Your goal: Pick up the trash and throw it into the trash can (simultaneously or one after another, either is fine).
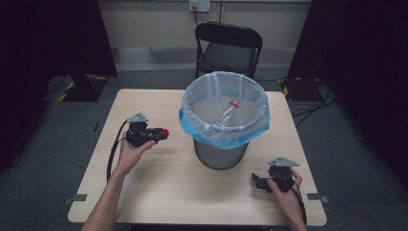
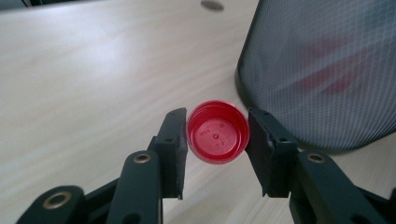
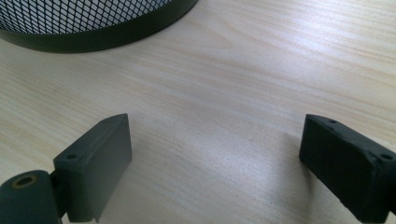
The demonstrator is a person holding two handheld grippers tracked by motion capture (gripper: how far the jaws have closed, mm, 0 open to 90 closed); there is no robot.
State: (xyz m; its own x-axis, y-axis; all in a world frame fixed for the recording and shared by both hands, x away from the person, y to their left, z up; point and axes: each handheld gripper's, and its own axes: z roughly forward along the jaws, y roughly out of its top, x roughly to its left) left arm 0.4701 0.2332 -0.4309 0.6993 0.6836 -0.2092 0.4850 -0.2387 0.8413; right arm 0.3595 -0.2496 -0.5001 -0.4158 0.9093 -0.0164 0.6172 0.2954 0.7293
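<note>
The wooden bench (image 1: 144, 192) carries a mesh waste bin (image 1: 221, 153) near its middle, lined with a pale blue bag (image 1: 192, 126) folded over the rim. Inside the bin lies a clear plastic bottle (image 1: 226, 115), uncapped as far as I can tell. To the left of the bin, the left claw (image 1: 161, 134) is held above the bench with its jaws pinched on a red bottle cap (image 2: 217, 132), open side facing the camera in the left gripper view, the mesh wall just beside it. The right claw (image 3: 215, 158) rests low at the bench's near right, jaws wide with nothing between them. The step in hand looks like carrying the cap to the bin. The next move calls for lifting the cap over the rim, then releasing it above the bag.
</note>
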